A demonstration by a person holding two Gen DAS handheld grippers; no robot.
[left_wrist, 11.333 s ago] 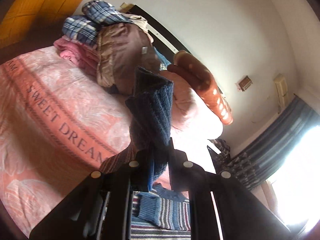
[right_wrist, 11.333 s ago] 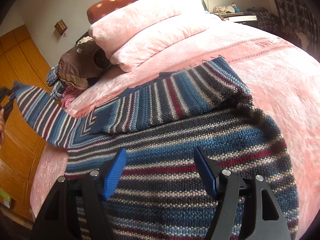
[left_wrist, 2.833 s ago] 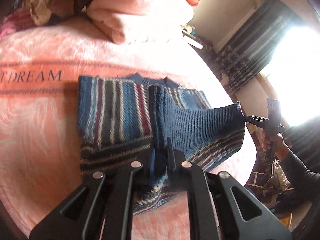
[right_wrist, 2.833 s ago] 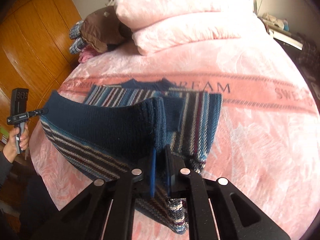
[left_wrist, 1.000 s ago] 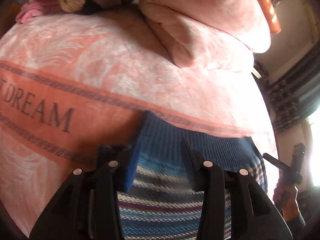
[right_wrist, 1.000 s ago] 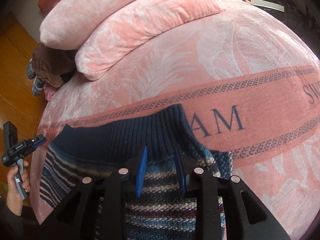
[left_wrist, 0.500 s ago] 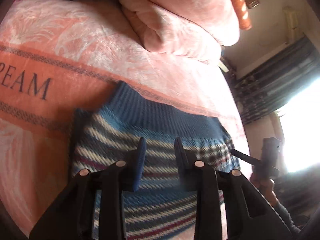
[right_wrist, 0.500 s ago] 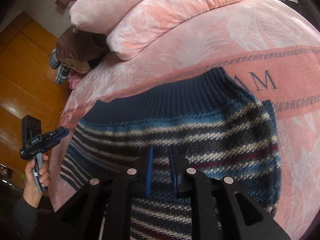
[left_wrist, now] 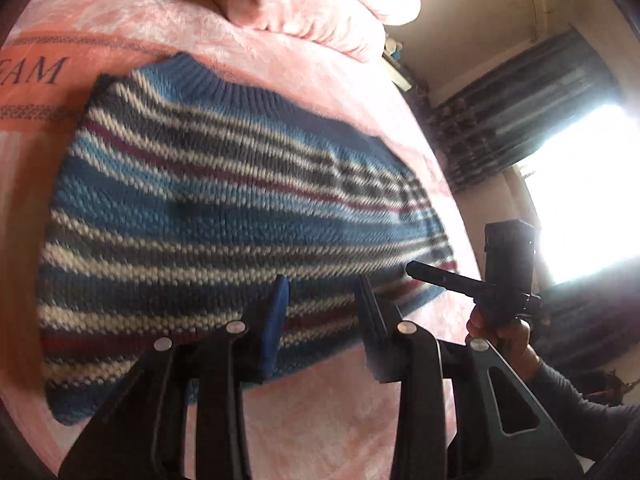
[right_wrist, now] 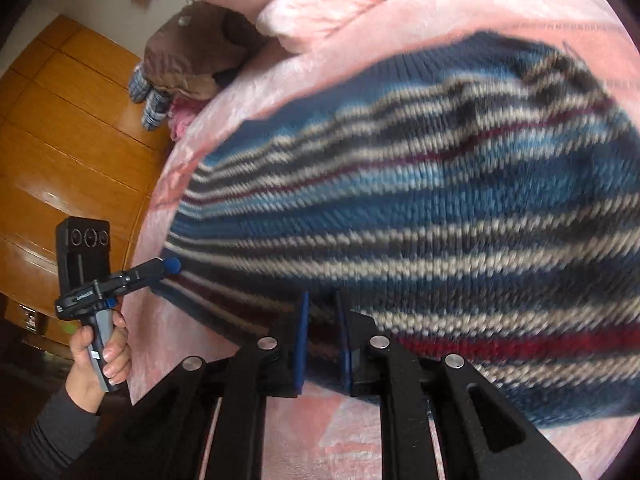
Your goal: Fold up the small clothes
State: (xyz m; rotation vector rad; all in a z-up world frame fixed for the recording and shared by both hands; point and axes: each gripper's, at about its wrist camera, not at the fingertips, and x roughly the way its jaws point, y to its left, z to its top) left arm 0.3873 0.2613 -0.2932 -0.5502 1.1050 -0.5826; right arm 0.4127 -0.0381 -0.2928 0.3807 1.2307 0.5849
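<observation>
A blue knitted sweater [left_wrist: 208,200] with white, grey and dark red stripes lies folded flat on the pink bed blanket [left_wrist: 320,420]. Its ribbed navy edge is on the far side. My left gripper [left_wrist: 322,292] is open over the sweater's near edge, with nothing between its fingers. In the right wrist view the sweater [right_wrist: 440,220] fills the frame. My right gripper [right_wrist: 322,304] hovers at the near hem with only a narrow gap and no cloth visibly pinched. Each gripper shows from the side in the other's view, the right gripper [left_wrist: 412,268] and the left gripper [right_wrist: 170,266], both at the sweater's side edges.
Pink pillows [left_wrist: 300,4] lie behind the sweater. A pile of brown, plaid and pink clothes [right_wrist: 192,52] sits at the bed's far left corner, beside a wooden wardrobe [right_wrist: 60,120]. A bright window [left_wrist: 580,184] with a dark curtain [left_wrist: 520,100] is on the right.
Both grippers let go of the sweater's folded-over end about a second ago and drew back from the far edge to the near hem. The left has widened, the right has narrowed.
</observation>
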